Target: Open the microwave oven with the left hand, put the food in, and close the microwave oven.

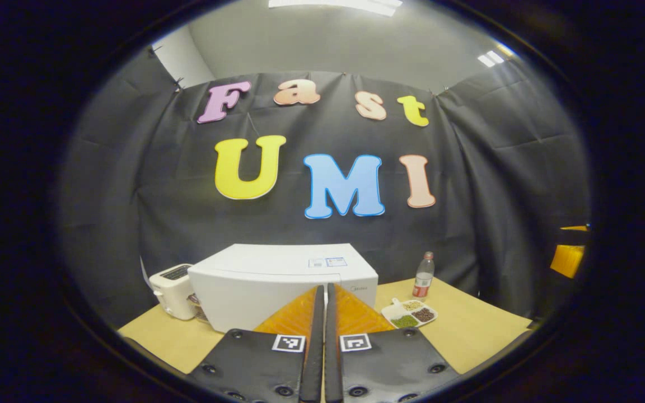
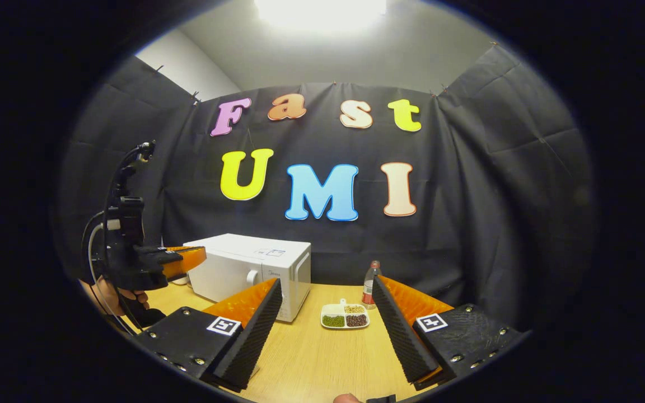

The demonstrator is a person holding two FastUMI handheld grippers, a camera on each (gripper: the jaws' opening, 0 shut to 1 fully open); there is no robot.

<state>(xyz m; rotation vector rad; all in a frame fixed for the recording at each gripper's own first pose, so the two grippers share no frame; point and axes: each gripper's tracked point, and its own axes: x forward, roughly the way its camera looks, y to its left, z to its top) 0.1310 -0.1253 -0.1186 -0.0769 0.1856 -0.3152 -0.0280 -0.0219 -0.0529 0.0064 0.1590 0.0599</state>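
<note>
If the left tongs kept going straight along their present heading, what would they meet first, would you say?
Probably the microwave oven: the shut left tongs point at its front face with nothing between, though depth is hard to judge.

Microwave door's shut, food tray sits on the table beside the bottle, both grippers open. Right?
Not quite: the left gripper is shut, its fingers together in the left gripper view. The rest holds: microwave door shut, food tray beside the bottle, right gripper open.

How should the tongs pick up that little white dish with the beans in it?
Probably by the small tab handle at the back edge of the food tray, coming from above. The tray lies flat and low on the table, so its rim gives little to pinch. The right tongs are open and facing it.
</note>
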